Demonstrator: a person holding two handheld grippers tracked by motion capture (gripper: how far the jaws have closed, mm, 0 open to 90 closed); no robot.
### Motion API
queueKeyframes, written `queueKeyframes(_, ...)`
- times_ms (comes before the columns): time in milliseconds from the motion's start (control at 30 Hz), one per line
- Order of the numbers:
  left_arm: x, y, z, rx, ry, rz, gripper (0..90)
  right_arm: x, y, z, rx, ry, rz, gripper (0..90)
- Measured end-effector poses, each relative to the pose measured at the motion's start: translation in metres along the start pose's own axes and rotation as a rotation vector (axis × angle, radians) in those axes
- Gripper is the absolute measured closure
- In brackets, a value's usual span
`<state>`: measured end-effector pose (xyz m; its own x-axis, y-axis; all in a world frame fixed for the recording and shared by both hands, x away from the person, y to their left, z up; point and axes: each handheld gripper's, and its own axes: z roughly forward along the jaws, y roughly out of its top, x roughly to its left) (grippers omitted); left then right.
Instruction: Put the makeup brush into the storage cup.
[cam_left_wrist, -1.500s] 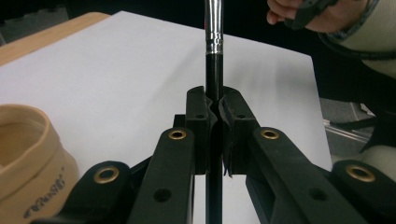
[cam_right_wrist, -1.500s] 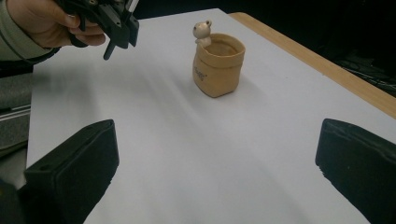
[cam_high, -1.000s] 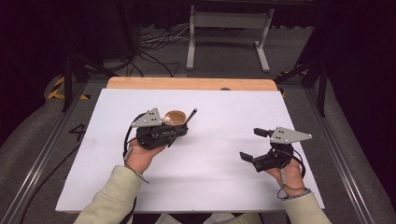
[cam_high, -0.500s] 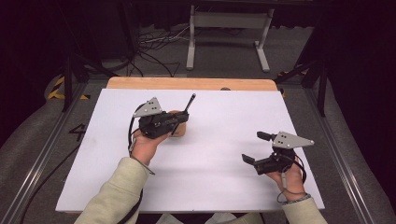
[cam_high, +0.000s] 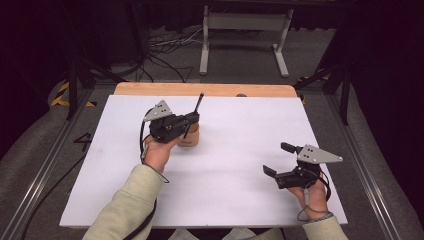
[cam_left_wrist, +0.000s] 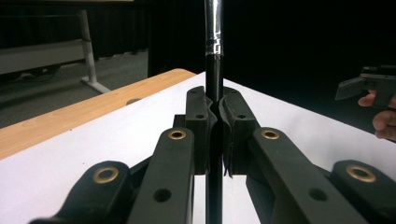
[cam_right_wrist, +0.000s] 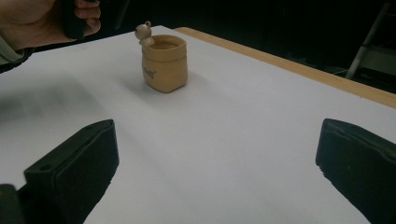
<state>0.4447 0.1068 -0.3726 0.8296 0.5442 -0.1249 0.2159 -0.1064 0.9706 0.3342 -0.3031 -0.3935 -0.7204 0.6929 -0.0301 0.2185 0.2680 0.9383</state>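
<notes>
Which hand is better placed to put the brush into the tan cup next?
Left. The left gripper is shut on the brush, right by the tan cup. The right gripper stands open, apart from it.

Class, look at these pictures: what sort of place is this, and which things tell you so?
Probably a recording lab: a white-topped table in a dark room, loose cables on the floor, and a metal stand behind.
</notes>
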Motion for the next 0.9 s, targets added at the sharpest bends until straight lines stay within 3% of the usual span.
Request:
queueKeyframes(300,0.009,-0.004,0.003,-0.036,0.021,-0.03,83.0,-0.003,-0.009,-0.004,-0.022,-0.039,0.037,0.0)
queueKeyframes(500,0.01,-0.007,0.008,-0.046,0.023,-0.039,83.0,-0.001,-0.01,-0.006,-0.032,-0.034,0.04,0.0)
queueKeyframes(767,0.014,-0.013,0.017,-0.064,0.084,-0.052,82.9,0.003,-0.009,-0.005,-0.04,-0.008,0.038,0.0)
queueKeyframes(900,0.015,-0.014,0.02,-0.064,0.101,-0.035,83.0,0.004,-0.007,-0.006,-0.051,0.0,0.036,0.0)
